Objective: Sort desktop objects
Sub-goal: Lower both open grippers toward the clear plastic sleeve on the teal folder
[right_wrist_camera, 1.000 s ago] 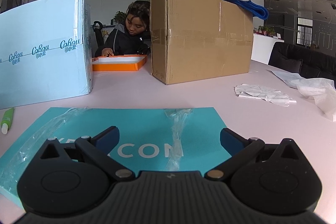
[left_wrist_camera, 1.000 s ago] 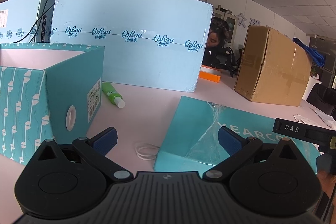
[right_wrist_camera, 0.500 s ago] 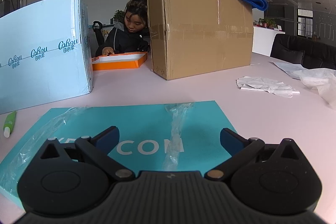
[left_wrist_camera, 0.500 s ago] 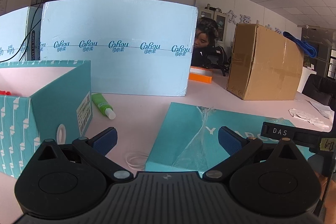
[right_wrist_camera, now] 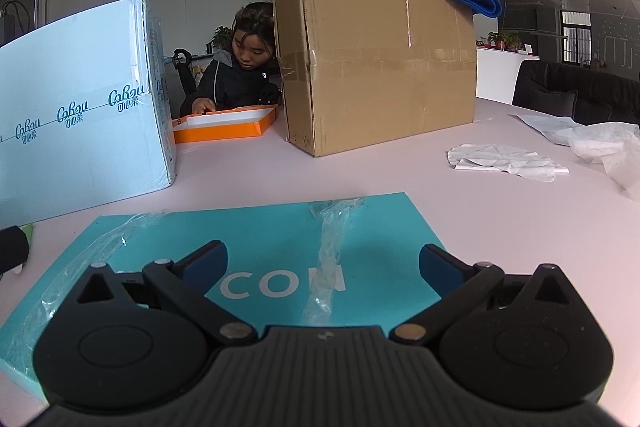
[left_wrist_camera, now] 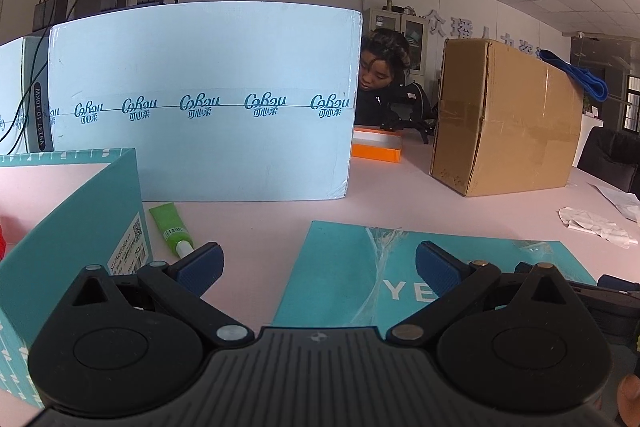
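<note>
My left gripper point(left_wrist_camera: 318, 265) is open with nothing between its blue pads, low over the pink table. Just beyond its left finger lies a green tube point(left_wrist_camera: 170, 225) with a white cap. An open teal box point(left_wrist_camera: 76, 227) stands at the left, something red just showing at its edge. A flat teal lid point(left_wrist_camera: 352, 267) with loose plastic wrap lies ahead to the right. My right gripper point(right_wrist_camera: 323, 267) is open and empty above that same teal lid point(right_wrist_camera: 272, 231). The green tube's end point(right_wrist_camera: 27, 229) peeks in at the far left of the right wrist view.
A large light-blue carton point(left_wrist_camera: 200, 107) stands behind the tube. A brown cardboard box point(right_wrist_camera: 376, 63) sits further back, with an orange tray point(right_wrist_camera: 224, 125) and a seated person point(right_wrist_camera: 240, 71) between them. Crumpled white tissue point(right_wrist_camera: 504, 157) lies to the right.
My left gripper has dropped lower and swung right; the white ring near the teal box has left its view. The right gripper moved slightly forward over the lid. Both stayed open.
</note>
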Available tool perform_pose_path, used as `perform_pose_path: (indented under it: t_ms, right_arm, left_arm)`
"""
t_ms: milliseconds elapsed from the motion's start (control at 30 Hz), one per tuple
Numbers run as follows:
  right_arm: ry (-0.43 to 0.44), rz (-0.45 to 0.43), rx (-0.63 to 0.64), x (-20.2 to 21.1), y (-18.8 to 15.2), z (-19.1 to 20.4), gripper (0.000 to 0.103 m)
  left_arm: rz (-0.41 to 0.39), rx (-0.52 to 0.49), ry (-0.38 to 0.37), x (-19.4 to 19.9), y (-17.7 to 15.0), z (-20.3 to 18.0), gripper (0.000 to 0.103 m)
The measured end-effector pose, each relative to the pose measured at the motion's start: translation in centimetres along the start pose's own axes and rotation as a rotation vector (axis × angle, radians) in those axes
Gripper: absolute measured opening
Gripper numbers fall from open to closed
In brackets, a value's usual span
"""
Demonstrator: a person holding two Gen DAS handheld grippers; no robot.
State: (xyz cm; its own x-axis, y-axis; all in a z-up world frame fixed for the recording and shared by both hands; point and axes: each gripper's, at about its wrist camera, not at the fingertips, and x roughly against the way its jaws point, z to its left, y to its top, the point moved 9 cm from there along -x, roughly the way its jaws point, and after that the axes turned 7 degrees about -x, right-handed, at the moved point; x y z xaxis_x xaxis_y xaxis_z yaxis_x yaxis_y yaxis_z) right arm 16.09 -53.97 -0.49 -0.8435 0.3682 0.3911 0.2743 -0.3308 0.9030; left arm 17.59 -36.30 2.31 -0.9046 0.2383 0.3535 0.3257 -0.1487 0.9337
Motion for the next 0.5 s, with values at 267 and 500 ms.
perform_pose_path:
  t_ms: [267, 500]
  right_arm:
    - [-0.006, -0.010, -0.005, 0.1, 0.1, -0.1, 0.103]
    - [0.001, -0.021, -0.024, 0.2, 0.2, -0.4, 0.103]
  left_arm:
    - [0.035, 0.049, -0.037, -2.2, 0.8, 0.4, 0.103]
    - [0.093, 0.039, -0.018, -3.6, 1.2, 0.6, 0.103]
